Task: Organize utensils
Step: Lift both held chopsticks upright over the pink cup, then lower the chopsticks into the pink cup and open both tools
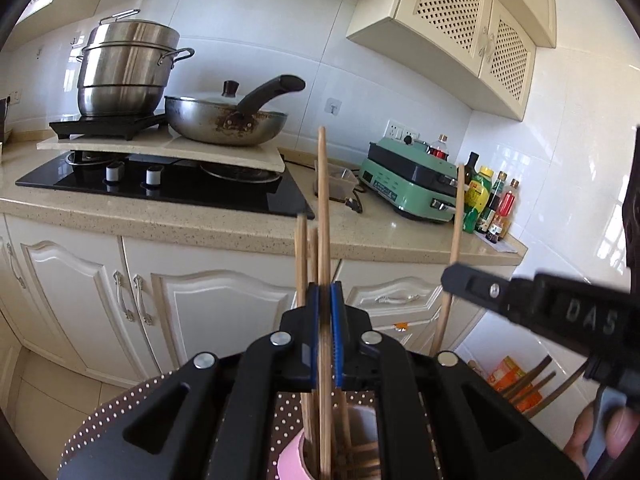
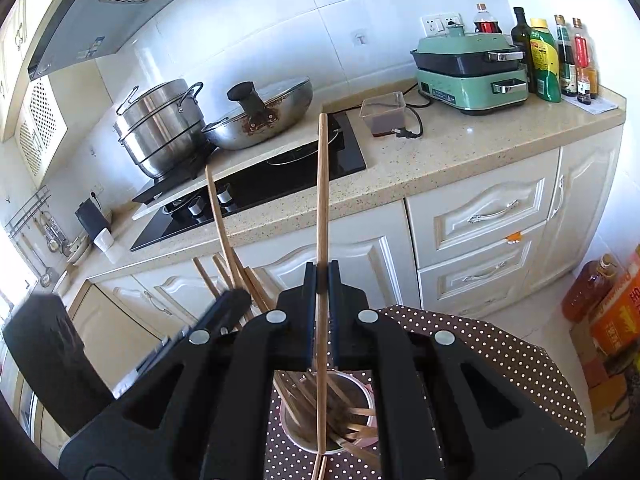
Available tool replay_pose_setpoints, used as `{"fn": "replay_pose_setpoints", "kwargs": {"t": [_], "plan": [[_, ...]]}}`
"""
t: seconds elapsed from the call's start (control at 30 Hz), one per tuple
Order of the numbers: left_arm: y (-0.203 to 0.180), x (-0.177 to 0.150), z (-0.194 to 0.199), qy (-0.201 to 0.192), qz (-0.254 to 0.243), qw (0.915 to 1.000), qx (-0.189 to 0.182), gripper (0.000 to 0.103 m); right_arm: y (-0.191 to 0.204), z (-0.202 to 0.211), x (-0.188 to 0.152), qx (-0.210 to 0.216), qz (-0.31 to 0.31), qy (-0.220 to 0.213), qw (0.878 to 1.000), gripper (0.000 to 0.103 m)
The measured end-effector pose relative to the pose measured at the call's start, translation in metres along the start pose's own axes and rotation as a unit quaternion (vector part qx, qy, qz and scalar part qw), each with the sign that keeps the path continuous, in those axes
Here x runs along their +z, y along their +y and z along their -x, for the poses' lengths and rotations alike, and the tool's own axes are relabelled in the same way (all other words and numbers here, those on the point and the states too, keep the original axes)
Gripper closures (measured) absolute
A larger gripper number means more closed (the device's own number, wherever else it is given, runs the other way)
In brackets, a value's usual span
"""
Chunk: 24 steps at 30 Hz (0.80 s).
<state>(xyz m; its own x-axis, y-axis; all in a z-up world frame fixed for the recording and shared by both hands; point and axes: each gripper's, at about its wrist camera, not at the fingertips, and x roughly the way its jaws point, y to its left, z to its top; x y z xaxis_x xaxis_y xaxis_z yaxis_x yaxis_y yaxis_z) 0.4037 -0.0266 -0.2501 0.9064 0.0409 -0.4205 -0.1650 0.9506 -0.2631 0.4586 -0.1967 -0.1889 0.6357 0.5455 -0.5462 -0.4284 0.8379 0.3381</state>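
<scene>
The left gripper [image 1: 325,300] tilts slightly downward, jaws clamped on an upright chopstick [image 1: 322,200] whose lower end enters the cup [image 1: 294,458] just below. The right gripper [image 2: 322,280] tilts likewise, jaws pinching another chopstick [image 2: 322,200] above the same cup [image 2: 370,394], on the dotted worktop [image 2: 500,352].

1. Landmark: holder cup [image 2: 328,412], standing on the dotted table [image 2: 500,356].
2. Chopsticks [image 2: 304,396] stand in the cup.
3. Countertop [image 2: 420,168] lies beyond the cup; cooktop [image 2: 256,188] on it.
4. Bottles [image 2: 560,60] far right.
</scene>
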Motion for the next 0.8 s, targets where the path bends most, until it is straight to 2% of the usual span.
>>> {"fn": "replay_pose_setpoints", "kwargs": {"t": [0.4,0.8], "plan": [[0.007,-0.022,0.012,0.039,-0.015,0.9991,-0.004,0.097,0.004,-0.002,-0.003,0.008,0.005,-0.018,1.000,0.097],[0.009,-0.025,0.031,0.060,-0.014,0.9979,-0.021,0.096,0.030,0.007,-0.015,0.000,0.058,-0.040,0.998,0.097]]}}
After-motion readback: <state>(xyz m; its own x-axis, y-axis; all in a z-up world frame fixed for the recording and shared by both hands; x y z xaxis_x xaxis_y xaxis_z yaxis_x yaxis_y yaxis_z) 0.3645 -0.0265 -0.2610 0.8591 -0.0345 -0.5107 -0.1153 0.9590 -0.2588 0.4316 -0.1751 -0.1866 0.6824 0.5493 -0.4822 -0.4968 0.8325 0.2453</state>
